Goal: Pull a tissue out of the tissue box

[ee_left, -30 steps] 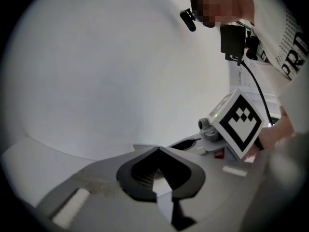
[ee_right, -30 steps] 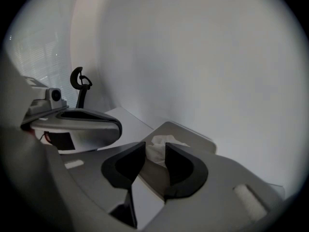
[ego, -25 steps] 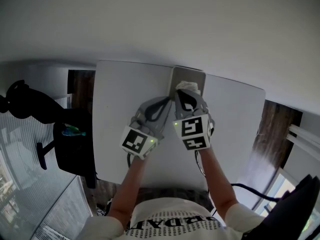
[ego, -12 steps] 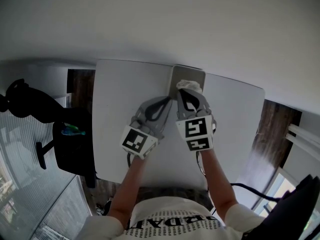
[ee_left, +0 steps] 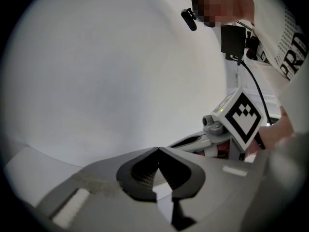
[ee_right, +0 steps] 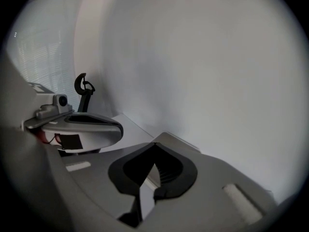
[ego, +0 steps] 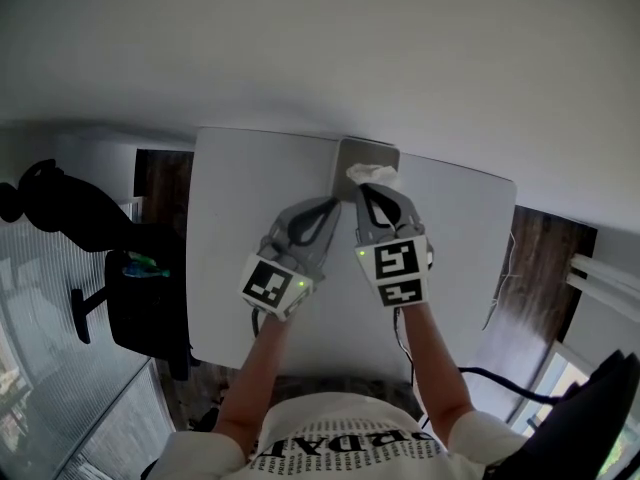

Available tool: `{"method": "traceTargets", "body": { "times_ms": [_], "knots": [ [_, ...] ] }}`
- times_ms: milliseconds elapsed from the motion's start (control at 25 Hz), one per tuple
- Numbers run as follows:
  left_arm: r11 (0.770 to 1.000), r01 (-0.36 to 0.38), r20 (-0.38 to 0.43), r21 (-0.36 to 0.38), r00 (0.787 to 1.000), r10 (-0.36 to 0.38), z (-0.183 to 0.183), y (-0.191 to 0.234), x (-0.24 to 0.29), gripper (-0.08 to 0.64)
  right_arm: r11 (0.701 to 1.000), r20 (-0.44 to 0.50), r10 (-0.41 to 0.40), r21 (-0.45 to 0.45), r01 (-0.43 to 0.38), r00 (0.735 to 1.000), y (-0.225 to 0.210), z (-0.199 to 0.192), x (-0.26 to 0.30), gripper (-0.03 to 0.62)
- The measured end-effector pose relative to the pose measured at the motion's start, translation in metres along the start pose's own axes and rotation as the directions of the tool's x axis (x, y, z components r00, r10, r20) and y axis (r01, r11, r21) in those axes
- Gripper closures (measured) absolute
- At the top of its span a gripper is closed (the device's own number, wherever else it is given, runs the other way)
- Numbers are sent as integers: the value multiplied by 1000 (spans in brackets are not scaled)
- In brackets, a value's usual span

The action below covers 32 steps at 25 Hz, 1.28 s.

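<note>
A grey tissue box (ego: 362,152) stands at the far edge of the white table (ego: 240,228). A crumpled white tissue (ego: 372,175) sticks up from its top. My right gripper (ego: 372,190) is shut with that tuft at its tips, just above the box. In the right gripper view its jaws (ee_right: 154,144) meet at the tip, and the tissue hardly shows there. My left gripper (ego: 333,201) lies low beside it at the box's near left corner. Its jaws (ee_left: 158,150) are shut on nothing. Whether it touches the box I cannot tell.
A plain white wall rises right behind the table. A black office chair (ego: 145,303) stands at the table's left, over dark wood floor. A black cable (ego: 485,373) runs at the near right. The right gripper's marker cube (ee_left: 246,117) shows close beside the left gripper.
The right gripper has risen a little with the tissue tuft at its tips. The left gripper has kept its place.
</note>
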<state>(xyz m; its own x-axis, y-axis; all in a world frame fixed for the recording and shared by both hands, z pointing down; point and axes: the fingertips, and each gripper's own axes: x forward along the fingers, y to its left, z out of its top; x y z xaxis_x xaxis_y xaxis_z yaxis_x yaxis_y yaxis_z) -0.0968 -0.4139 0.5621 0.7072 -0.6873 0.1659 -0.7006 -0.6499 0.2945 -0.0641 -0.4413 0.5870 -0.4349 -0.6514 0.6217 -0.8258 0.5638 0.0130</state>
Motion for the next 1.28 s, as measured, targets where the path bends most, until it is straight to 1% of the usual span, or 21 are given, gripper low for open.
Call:
{"method": "traceTargets", "body": {
  "times_ms": [120, 360, 600, 800, 920, 1080, 1280],
  "knots": [
    [1000, 10, 8, 26, 1000, -11, 9, -8, -5, 563, 1000, 10, -5, 1, 5, 1000, 0, 6, -13, 584],
    [999, 24, 46, 41, 999, -26, 41, -31, -22, 563, 1000, 29, -10, 18, 10, 1000, 5, 18, -49, 584],
    [993, 45, 60, 106, 997, -52, 66, -58, -50, 563, 1000, 65, -13, 24, 11, 998, 20, 34, -97, 584],
    [995, 61, 69, 78, 995, -67, 91, -90, -76, 563, 997, 93, 13, 76, -21, 996, 39, 41, -139, 583],
    [994, 73, 56, 81, 995, -77, 99, -113, -91, 563, 995, 112, 26, 92, -37, 993, 49, 44, -163, 583],
    [992, 69, 53, 102, 996, -74, 111, -136, -108, 563, 997, 158, 27, 67, -38, 987, 61, 58, -193, 584],
    [992, 55, 60, 114, 996, -63, 125, -153, -120, 563, 998, 199, 34, 48, -44, 979, 71, 70, -225, 584]
  ]
}}
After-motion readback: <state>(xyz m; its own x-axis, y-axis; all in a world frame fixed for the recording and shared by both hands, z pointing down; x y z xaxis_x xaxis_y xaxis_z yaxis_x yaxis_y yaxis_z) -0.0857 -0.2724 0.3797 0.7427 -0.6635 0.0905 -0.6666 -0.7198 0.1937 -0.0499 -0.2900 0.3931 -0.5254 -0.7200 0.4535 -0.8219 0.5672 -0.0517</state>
